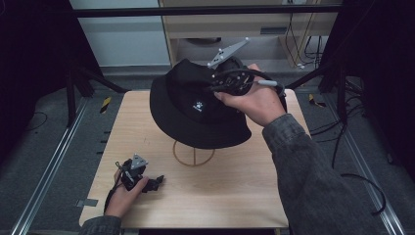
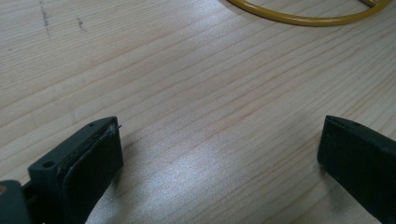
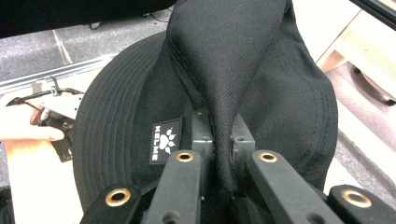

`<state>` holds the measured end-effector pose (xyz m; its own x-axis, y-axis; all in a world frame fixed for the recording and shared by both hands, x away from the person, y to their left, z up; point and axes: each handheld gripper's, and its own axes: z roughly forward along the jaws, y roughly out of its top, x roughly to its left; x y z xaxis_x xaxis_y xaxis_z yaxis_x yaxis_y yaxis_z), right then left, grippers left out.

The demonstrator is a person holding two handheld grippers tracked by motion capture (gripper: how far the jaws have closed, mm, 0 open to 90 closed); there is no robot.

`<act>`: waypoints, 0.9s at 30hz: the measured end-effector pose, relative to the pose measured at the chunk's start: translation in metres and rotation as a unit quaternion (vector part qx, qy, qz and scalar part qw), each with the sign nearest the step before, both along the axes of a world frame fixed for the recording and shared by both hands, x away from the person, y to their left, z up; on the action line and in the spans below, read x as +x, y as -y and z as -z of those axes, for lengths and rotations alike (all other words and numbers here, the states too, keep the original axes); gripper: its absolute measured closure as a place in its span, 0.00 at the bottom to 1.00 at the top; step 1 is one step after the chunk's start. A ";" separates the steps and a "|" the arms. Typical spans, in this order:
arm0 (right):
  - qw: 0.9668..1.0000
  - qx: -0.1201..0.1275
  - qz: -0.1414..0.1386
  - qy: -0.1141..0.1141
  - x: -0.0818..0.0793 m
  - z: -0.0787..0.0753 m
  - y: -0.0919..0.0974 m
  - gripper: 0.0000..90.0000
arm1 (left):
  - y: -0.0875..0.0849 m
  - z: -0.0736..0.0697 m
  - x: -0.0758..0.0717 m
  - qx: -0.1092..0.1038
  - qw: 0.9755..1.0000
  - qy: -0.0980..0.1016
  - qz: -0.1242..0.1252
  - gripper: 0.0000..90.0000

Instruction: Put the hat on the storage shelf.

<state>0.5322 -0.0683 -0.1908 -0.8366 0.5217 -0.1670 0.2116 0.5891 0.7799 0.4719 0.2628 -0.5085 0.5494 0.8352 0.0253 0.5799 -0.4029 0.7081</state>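
Pale wooden table [image 1: 235, 186] in a dark-framed rig | black bucket hat [image 1: 188, 105] held above the yellow wire stand ring [image 1: 194, 152], directly below it | right gripper [image 3: 219, 154] clamped on a crown fold | left gripper [image 1: 147, 182], jaws apart, rests on the table, front-left.

A pale wood-grain counter [image 1: 235, 196] carries 1 yellow wire ring base [image 1: 194, 155] of a stand near its middle. The left tongs [image 1: 155, 183] rest on the counter's near-left part, jaws spread apart.
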 end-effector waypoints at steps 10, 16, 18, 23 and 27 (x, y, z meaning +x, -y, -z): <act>1.000 -0.013 -0.012 -0.011 0.007 0.008 -0.021 0.95 | 0.000 0.000 0.000 -0.002 1.000 0.001 -0.002 0.00; 1.000 -0.019 -0.014 -0.013 0.012 0.010 -0.029 0.94 | 0.001 0.000 0.000 -0.004 1.000 0.002 -0.002 0.00; 1.000 -0.022 -0.014 -0.015 0.013 0.011 -0.032 0.94 | 0.000 0.000 0.000 -0.003 1.000 0.001 -0.002 0.00; 0.999 -0.029 -0.013 -0.020 0.017 0.018 -0.036 0.94 | 0.000 0.000 0.000 -0.002 1.000 0.001 0.000 0.00; 0.999 -0.030 -0.016 -0.027 0.020 0.023 -0.039 0.94 | 0.000 0.000 0.000 -0.002 1.000 0.000 0.000 0.00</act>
